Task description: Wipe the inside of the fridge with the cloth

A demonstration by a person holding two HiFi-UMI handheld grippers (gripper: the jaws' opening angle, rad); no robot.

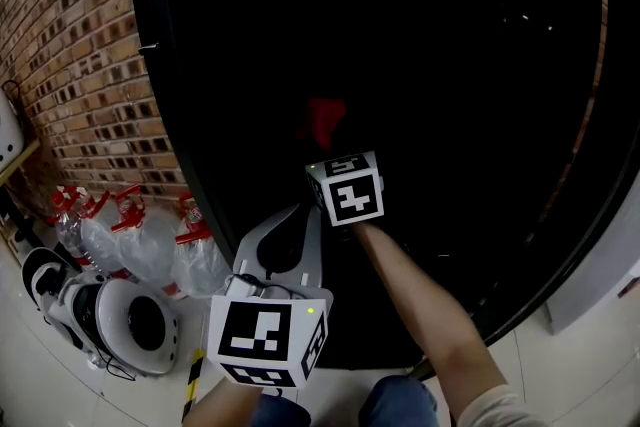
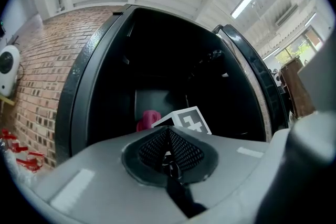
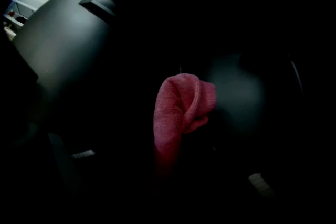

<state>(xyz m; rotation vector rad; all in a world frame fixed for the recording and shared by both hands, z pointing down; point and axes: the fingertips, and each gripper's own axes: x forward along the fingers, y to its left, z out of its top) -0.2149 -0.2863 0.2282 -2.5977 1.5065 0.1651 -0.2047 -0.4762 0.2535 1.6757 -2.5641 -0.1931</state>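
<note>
The fridge [image 1: 160, 65] stands open with a black, unlit inside. A pink-red cloth [image 3: 176, 113] hangs folded from my right gripper [image 3: 165, 165], whose jaws are lost in the dark but seem shut on its lower end. In the head view the cloth [image 1: 325, 120] shows faintly deep inside, just beyond the right gripper's marker cube [image 1: 346, 187]. My left gripper [image 1: 305, 215] is held outside the fridge mouth, below and left of the right one, jaws shut and empty. The left gripper view shows its mesh pads [image 2: 184, 152] pressed together, with the cloth [image 2: 148, 119] and fridge frame [image 2: 79, 92] beyond.
A brick wall [image 1: 80, 45] runs along the left. On the floor beside the fridge stand several large water bottles with red handles [image 1: 130, 240] and a white round appliance [image 1: 125, 320]. A pale cabinet edge [image 1: 600, 285] stands at the right. The person's knees show at the bottom.
</note>
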